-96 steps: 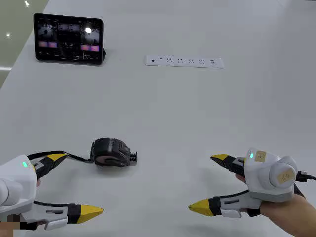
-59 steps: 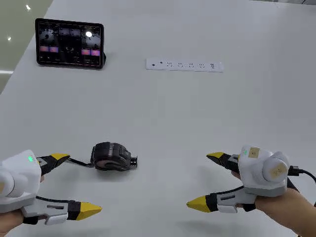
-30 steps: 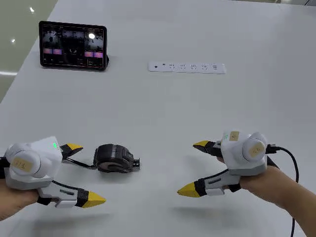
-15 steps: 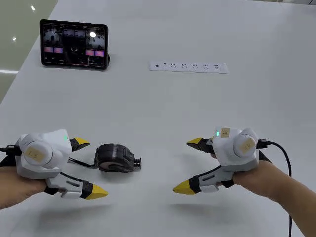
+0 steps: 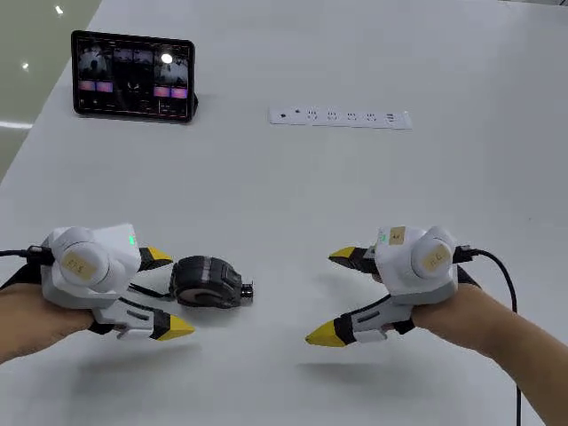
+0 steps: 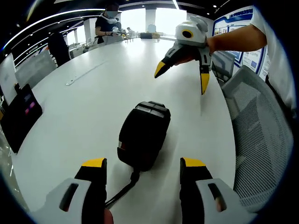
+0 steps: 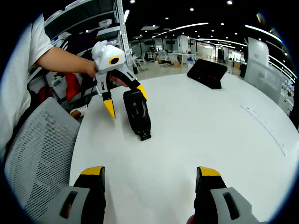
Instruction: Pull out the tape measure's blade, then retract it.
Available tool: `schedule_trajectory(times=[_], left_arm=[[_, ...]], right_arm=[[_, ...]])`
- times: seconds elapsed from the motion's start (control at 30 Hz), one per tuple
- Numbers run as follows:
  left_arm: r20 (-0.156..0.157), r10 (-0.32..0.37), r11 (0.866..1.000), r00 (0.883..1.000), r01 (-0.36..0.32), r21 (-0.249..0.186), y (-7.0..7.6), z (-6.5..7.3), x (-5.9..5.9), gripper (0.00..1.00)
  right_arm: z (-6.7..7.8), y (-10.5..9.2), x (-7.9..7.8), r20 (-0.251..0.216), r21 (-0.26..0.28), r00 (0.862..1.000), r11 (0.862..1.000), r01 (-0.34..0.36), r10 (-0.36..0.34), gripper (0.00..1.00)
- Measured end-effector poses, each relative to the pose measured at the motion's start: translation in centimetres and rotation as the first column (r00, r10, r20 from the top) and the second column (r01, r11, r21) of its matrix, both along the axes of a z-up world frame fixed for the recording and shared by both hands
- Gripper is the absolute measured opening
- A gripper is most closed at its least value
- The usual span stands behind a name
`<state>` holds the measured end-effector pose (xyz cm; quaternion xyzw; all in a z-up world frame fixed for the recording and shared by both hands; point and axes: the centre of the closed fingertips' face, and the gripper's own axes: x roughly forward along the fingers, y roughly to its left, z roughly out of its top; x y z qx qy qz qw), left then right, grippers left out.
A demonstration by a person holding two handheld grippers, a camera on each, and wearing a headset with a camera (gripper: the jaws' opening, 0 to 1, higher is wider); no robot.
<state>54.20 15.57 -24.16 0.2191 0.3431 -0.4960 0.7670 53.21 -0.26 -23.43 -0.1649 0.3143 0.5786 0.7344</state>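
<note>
Tape measure [image 5: 206, 282] lies on its side on the broad white table [image 5: 293, 195], toward the near left. The left gripper [image 5: 170, 293] sits right behind it with its jaws spread wide, and in the left gripper view the rear of the black case [image 6: 142, 135] lies just ahead of and between the yellow tips, apparently untouched. The right gripper [image 5: 330, 295], jaws equally wide apart and holding nothing, hovers well off to the right, facing the blade end. The case looks hard, chunky and rubber-clad, probably dense for its size and grippy. A squeeze across its two flanks should pin it against sliding on the smooth tabletop. A thin strap [image 6: 124, 191] trails back from it and is best kept out of that squeeze. The small hook [image 7: 145, 136] at the mouth is the hold for pulling. It is thin metal, likely slick, and the spring behind it will tug back, so it calls for a firm, square pinch.
</note>
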Motion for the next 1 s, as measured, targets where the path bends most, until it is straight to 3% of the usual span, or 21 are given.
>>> schedule_trajectory(times=[0.6,1.0], left_arm=[[-0.008,-0.033,0.999,0.999,0.033,0.037,-0.3,-0.8,0.7,0.40],[-0.016,-0.067,0.996,0.998,0.068,0.052,-0.9,-0.9,0.9,0.35]], right_arm=[[0.1,0.9,0.1,0.000,0.007,1.000,1.000,-0.017,0.017,0.61],[0.1,1.2,0.0,-0.005,0.007,1.000,1.000,-0.027,0.027,0.61]])
